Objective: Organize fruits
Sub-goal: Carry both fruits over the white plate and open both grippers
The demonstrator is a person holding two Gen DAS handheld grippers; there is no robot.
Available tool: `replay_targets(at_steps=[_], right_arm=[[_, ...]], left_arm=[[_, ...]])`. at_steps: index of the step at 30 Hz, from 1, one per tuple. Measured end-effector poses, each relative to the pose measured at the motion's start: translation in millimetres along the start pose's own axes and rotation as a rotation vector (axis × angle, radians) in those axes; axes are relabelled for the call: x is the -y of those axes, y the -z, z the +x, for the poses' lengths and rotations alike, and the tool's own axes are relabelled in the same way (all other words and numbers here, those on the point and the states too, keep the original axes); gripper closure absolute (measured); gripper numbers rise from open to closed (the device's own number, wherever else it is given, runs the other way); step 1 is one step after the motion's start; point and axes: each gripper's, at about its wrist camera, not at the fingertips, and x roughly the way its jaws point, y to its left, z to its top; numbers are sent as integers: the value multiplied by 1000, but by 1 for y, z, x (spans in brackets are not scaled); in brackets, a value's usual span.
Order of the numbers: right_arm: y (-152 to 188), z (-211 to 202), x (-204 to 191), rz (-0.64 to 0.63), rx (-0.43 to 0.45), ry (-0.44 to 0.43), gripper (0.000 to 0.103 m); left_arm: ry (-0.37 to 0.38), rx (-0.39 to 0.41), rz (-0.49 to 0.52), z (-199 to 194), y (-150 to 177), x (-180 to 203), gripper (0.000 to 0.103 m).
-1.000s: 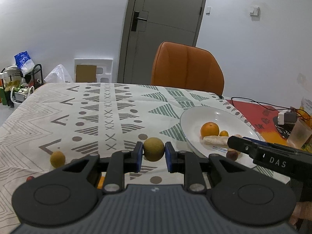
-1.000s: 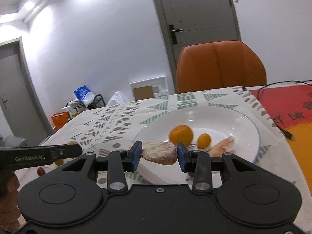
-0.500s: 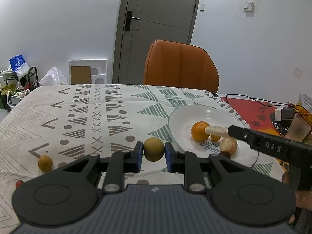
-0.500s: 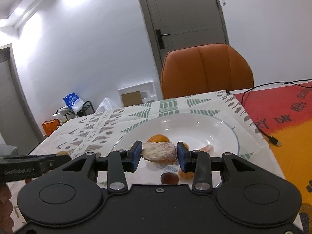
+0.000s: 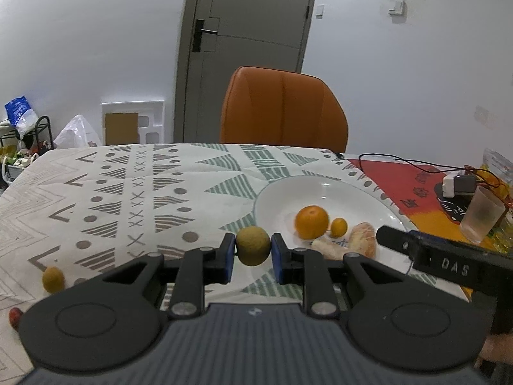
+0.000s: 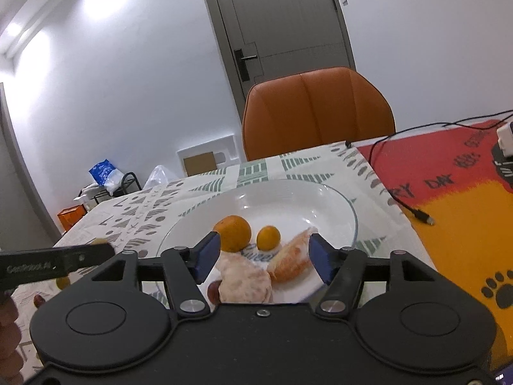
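My left gripper is shut on a round yellow-green fruit, held above the tablecloth just left of the white plate. My right gripper is open over the plate's near side. A pale peeled fruit piece lies on the plate below its jaws, beside an orange, a small orange fruit and a peeled segment. A dark red fruit sits at the plate's near edge. The same orange shows in the left wrist view.
A small yellow fruit and a red one lie on the patterned tablecloth at the left. An orange chair stands behind the table. A plastic cup, charger and cable sit on the red mat at the right.
My right gripper has opened and released the pale peeled fruit piece onto the plate. My left gripper still holds the round fruit and has shifted slightly toward the plate.
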Motion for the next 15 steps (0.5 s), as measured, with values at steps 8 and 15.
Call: replay_targets(at_steps=[8,15], right_arm=[[-2,-13,3,-9,0,-9,42],[-2,-22,10,3,2,0,41]], left_arm=[[42,13,28,7,-9,21,80],[39,39,53,9,-13,34,76]])
